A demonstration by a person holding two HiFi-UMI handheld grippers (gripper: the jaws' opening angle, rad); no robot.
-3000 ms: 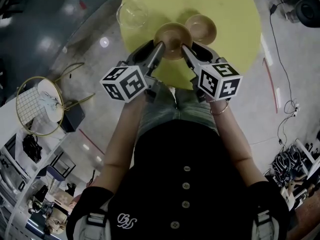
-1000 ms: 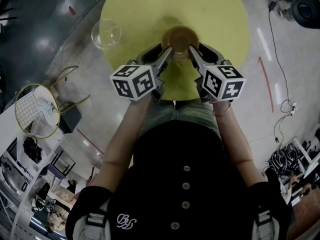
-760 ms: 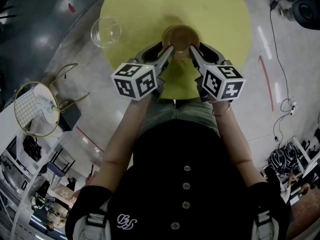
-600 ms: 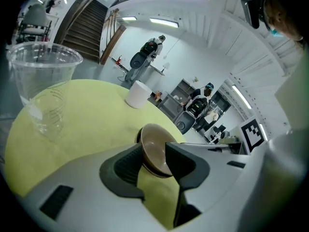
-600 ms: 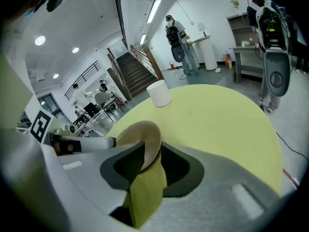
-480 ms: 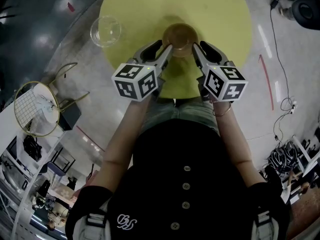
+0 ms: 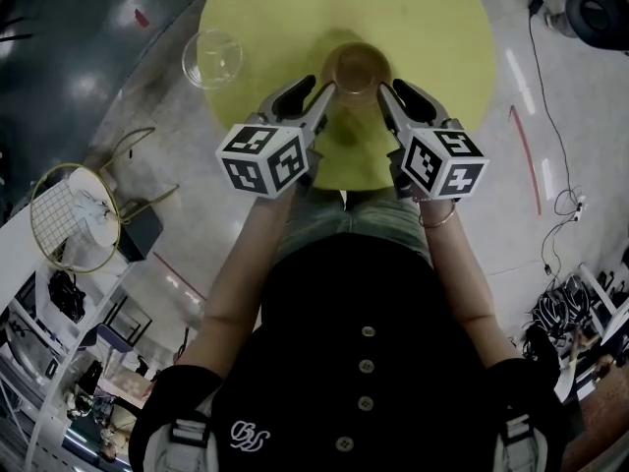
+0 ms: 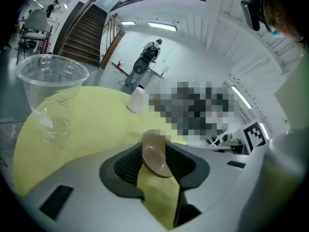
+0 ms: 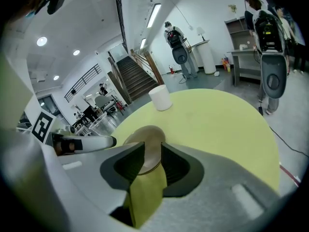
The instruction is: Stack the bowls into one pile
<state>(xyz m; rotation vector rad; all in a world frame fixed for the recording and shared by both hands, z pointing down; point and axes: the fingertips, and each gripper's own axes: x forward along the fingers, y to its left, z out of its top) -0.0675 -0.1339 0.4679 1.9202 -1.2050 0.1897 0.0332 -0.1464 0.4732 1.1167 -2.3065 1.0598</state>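
The two bowls, side by side earlier, are now sitting nested as one pile [image 7: 356,65]. The left gripper [image 7: 328,89] and right gripper [image 7: 384,89] are easing off its rim, spreading slightly apart.

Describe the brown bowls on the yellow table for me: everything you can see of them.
The brown bowls are small, round and smooth, wood-like in look, nested one inside the other; the left gripper view shows two rims close together. The pile stands upright near the middle of the round yellow table. The left gripper and right gripper flank its near rim, jaws apart; whether they touch it I cannot tell.
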